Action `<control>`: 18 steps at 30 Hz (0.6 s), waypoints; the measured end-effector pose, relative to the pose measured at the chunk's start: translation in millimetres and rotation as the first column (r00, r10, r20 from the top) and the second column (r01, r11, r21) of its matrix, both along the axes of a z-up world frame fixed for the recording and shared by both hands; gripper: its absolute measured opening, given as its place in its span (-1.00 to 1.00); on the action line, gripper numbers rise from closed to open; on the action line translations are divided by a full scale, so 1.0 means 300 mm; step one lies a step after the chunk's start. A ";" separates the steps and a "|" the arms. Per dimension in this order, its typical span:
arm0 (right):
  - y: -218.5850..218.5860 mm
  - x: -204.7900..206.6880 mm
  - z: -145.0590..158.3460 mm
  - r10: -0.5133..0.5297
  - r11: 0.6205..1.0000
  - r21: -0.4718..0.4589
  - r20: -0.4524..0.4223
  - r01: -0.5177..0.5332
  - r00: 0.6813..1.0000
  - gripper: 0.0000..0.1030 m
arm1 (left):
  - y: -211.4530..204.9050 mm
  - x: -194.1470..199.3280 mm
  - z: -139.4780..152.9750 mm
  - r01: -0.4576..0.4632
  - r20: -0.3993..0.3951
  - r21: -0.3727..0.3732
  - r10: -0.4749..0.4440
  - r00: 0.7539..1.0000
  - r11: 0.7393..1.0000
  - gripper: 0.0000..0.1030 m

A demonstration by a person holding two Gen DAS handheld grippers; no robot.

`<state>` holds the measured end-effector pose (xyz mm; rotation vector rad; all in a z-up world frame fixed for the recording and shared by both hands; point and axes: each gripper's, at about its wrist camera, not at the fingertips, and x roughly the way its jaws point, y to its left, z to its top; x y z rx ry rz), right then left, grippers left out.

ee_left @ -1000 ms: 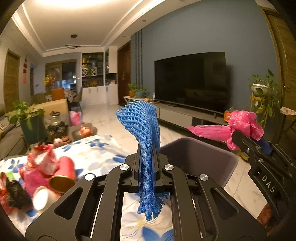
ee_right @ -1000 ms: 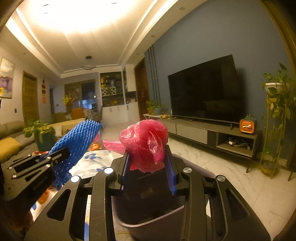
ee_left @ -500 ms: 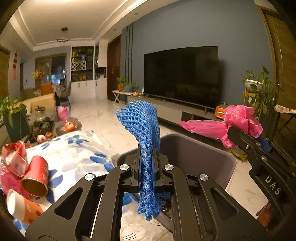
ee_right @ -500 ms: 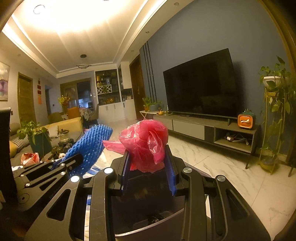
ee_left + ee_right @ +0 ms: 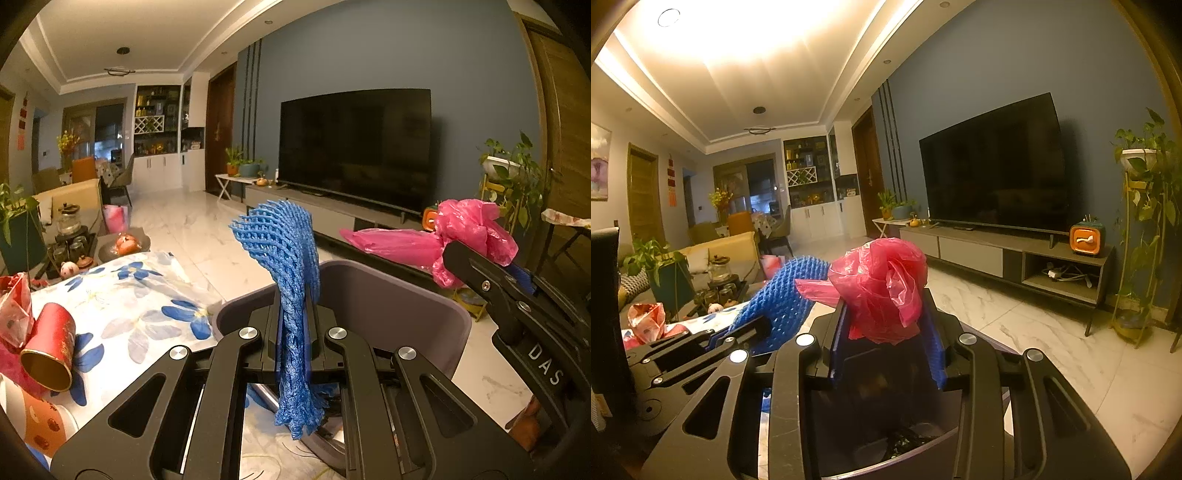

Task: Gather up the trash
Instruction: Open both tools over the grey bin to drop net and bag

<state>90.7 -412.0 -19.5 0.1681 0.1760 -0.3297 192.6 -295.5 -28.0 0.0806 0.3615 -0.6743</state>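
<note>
My left claw (image 5: 294,325) is clenched on the blue foam fruit net (image 5: 286,258), which stands upright between the pads w/ its frayed tail hanging below, right over the near-left rim of the grey trash bin (image 5: 436,310). My right claw (image 5: 884,343) is grasping the crumpled pink plastic bag (image 5: 886,288), bunched up above the pads, w/ the bin's open mouth directly under it; some dark scraps show at the bottom.

Step in hand, as I judge it: drop both pieces into the bin. To do it well I'd tip each claw nose-down so the stuff falls clear of the rim, then let go. The net is springy & light, so it may cling to a pad; a small shake should free it. The bag has a long tail sticking out to the left in my left view; I'd bring it inside the rim before letting go, or it'll drape over the edge.

More trash waits on the floral tabletop (image 5: 122,295) at left: a red paper cup (image 5: 50,350) on its side, etc.
</note>
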 end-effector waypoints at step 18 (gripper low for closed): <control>-0.008 -0.024 -0.006 -0.042 0.999 0.024 0.021 0.041 0.999 0.08 | -0.015 0.031 -0.044 0.004 -0.047 0.005 -0.004 0.999 1.000 -0.17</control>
